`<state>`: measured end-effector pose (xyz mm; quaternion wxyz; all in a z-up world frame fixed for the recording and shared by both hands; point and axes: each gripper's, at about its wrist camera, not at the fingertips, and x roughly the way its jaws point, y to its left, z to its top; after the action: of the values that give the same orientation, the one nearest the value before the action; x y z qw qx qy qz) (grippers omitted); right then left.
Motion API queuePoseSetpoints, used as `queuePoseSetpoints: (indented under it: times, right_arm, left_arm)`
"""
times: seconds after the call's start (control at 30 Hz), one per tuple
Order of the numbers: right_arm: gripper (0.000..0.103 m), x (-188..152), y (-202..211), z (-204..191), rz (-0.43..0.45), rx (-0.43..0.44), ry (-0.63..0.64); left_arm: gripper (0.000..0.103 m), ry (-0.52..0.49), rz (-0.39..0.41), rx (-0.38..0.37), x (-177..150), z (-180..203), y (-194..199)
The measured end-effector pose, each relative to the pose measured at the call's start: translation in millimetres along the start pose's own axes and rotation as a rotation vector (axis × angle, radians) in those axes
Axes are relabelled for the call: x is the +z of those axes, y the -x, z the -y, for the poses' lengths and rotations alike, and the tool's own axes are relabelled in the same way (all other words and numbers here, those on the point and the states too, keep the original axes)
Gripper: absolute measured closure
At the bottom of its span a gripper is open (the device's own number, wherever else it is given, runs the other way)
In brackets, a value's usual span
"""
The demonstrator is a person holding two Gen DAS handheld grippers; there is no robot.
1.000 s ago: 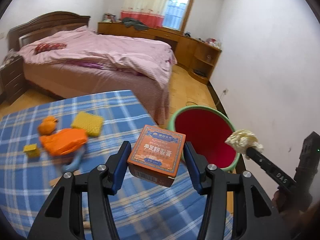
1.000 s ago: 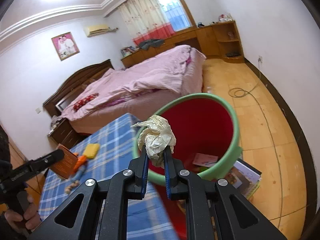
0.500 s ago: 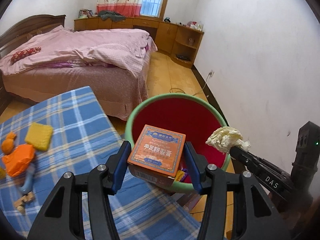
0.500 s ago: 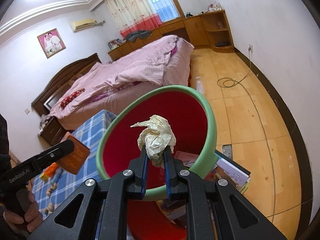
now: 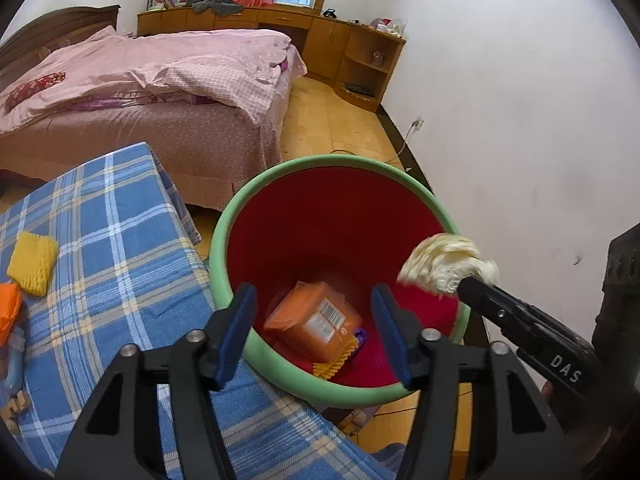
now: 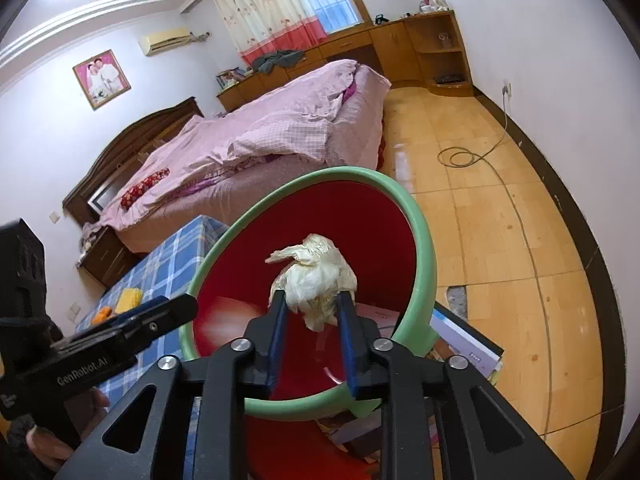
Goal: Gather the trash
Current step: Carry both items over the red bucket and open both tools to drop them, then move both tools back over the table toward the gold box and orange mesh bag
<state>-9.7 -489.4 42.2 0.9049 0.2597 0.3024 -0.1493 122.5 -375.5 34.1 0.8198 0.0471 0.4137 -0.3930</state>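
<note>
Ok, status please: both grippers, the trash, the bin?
Left gripper open, empty; orange box in bin. Right gripper opening, paper wad between pads, over bin. Nothing blocking.

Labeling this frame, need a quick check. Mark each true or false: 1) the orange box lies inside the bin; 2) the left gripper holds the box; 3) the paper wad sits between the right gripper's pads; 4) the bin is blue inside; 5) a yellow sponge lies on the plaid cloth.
1) True: the orange box lies at the bottom of the bin.
2) False: the left gripper is opening, with nothing between its pads.
3) True: the paper wad sits between the pads of the right gripper, which is opening.
4) False: it is red inside, with a green rim.
5) True: the yellow sponge lies on the plaid cloth.
</note>
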Motion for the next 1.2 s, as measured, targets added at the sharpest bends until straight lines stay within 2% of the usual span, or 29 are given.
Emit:
queuePoseSetpoints:
  times: [0.27, 0.37, 0.57, 0.73, 0.83, 1.2]
  right_arm:
    - [0.074, -2.1, 12.2, -5.5, 0.023, 0.021, -0.005]
    - [0.063, -5.7, 19.2, -12.2, 0.029, 0.026, 0.000]
    - [0.051, -10.6, 29.6, -26.5, 0.039, 0.043, -0.008]
    - [0.048, -15.6, 36.4, -43.4, 0.042, 0.064, 0.003]
    - [0.037, -19.5, 39.7, -54.5, 0.047, 0.071, 0.018]
    - [0.036, -44.3, 34.6, -95.8, 0.027, 0.101, 0.050]
  left_arm:
    - [0.042, 0.024, 0.019, 0.010, -0.2, -10.1, 21.3]
    - [0.042, 0.044, 0.029, 0.016, -1.8, -18.0, 33.7]
    - [0.042, 0.076, 0.050, 0.038, -10.3, -33.9, 60.7]
    - [0.042, 0.100, 0.077, 0.073, -18.8, -53.4, 86.2]
    - [0.042, 0.118, 0.096, 0.102, -25.1, -68.7, 103.2]
    - [0.042, 0.195, 0.128, 0.230, -55.2, -135.3, 146.0]
